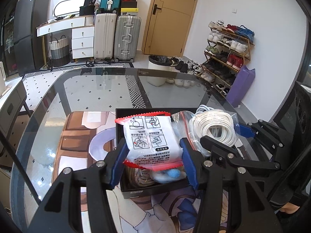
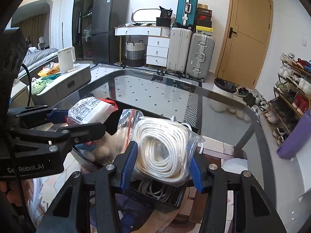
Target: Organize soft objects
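My left gripper [image 1: 153, 155] is shut on a white packet with red sealed ends [image 1: 153, 137] and holds it over a black box [image 1: 155, 191] on the glass table. My right gripper [image 2: 162, 163] is shut on a clear bag of coiled white rope [image 2: 163, 147], held over the same box [image 2: 167, 202]. In the box lie a tan rope coil [image 1: 140, 178], a bag with blue and white soft balls [image 1: 169, 174] and a grey cable [image 2: 155, 190]. A red-zip plastic bag [image 2: 124, 132] stands between the two held items. Each gripper shows in the other's view: the right one [image 1: 233, 134], the left one [image 2: 77, 122].
The box rests on a printed mat [image 1: 77, 136] on a round-cornered glass table [image 1: 97, 89]. Beyond the table are suitcases [image 1: 116, 36], a white bin [image 1: 157, 69], a shoe rack [image 1: 227, 54] and a side cabinet with a kettle [image 2: 66, 60].
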`<act>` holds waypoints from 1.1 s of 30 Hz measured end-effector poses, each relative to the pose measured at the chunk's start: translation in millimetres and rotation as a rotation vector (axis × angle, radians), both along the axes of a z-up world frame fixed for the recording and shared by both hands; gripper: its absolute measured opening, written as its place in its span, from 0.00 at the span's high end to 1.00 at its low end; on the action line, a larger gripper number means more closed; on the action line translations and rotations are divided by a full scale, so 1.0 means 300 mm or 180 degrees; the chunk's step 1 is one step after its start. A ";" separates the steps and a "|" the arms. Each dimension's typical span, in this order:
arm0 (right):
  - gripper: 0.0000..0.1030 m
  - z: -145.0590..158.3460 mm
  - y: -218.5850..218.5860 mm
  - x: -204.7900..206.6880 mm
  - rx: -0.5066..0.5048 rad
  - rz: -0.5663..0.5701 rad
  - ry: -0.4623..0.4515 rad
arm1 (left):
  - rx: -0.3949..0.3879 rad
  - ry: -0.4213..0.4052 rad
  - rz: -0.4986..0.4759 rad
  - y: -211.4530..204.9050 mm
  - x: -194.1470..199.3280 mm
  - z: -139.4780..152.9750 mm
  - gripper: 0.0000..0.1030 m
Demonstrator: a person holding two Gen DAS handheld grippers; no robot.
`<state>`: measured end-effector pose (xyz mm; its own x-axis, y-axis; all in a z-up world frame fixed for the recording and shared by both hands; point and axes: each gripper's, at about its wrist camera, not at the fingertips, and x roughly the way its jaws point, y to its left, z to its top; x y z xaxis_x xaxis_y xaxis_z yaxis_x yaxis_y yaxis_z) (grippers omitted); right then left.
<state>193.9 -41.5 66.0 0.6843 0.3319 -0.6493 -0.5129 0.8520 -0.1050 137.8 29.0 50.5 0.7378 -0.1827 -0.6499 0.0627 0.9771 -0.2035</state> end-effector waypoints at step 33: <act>0.01 0.016 -0.205 -0.217 0.0696 0.0052 -0.0325 | 0.0343 -0.0414 0.0060 -0.002 -0.189 0.022 0.00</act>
